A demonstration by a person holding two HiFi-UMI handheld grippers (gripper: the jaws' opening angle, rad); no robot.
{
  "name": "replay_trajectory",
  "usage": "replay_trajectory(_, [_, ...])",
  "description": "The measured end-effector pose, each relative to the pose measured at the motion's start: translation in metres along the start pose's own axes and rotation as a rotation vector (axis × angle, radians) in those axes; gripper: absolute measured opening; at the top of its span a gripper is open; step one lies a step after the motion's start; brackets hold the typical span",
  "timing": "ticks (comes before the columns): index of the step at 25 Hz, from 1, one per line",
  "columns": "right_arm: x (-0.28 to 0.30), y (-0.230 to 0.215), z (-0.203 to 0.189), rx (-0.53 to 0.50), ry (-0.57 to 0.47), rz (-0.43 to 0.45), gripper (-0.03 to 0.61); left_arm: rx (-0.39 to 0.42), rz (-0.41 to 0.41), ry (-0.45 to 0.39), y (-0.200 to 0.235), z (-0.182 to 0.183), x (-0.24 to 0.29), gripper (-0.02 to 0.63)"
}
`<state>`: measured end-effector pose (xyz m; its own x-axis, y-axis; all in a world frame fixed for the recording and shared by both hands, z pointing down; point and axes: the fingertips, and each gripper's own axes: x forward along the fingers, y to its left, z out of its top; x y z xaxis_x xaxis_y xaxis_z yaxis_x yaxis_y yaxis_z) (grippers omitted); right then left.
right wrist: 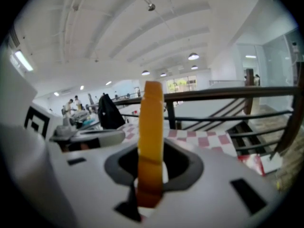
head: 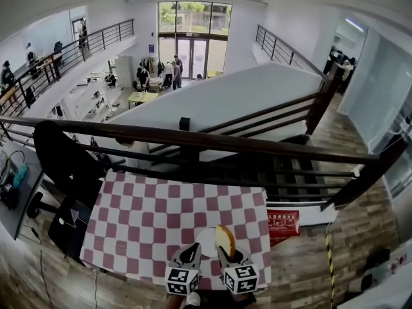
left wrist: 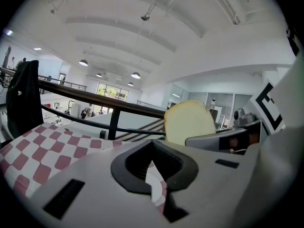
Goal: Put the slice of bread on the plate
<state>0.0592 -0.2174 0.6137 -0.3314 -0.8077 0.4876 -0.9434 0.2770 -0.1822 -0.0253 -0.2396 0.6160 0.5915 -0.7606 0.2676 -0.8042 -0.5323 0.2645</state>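
Observation:
A white plate [head: 205, 243] lies near the front edge of the table with the red-and-white checked cloth [head: 148, 217]. My right gripper [head: 226, 250] is shut on the slice of bread [head: 224, 239], which stands upright on edge over the plate's right side. In the right gripper view the bread [right wrist: 151, 122] rises edge-on between the jaws of my right gripper [right wrist: 151, 175]. My left gripper [head: 191, 248] sits just left of it over the plate, jaws together and empty. From the left gripper [left wrist: 153, 169] view, the bread's pale face [left wrist: 189, 122] shows at the right.
A dark railing [head: 193, 140] runs behind the table, with a drop to a lower floor beyond. A black garment [head: 61, 153] hangs at the table's left. A red sign [head: 283, 224] leans at the right. The cloth spreads to the left and far side.

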Motion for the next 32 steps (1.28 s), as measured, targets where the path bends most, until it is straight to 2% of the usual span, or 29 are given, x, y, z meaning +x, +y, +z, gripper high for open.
replay_trajectory(6, [0.028, -0.017, -0.035, 0.048, 0.153, 0.026, 0.1, -0.037, 0.025, 0.074, 0.009, -0.018, 0.022, 0.018])
replay_trajectory(14, [0.058, -0.026, -0.075, 0.126, 0.284, 0.081, 0.1, -0.083, 0.084, 0.16, 0.027, -0.052, 0.034, 0.018])
replay_trajectory(20, [0.073, -0.038, -0.099, 0.196, 0.353, 0.101, 0.1, -0.094, 0.097, 0.209, 0.028, -0.066, 0.047, 0.018])
replay_trajectory(27, [0.088, -0.049, -0.111, 0.21, 0.408, 0.13, 0.1, -0.118, 0.125, 0.252, 0.029, -0.082, 0.052, 0.018])
replay_trajectory(32, [0.102, -0.043, -0.127, 0.223, 0.472, 0.182, 0.1, -0.14, 0.147, 0.283, 0.032, -0.092, 0.05, 0.018])
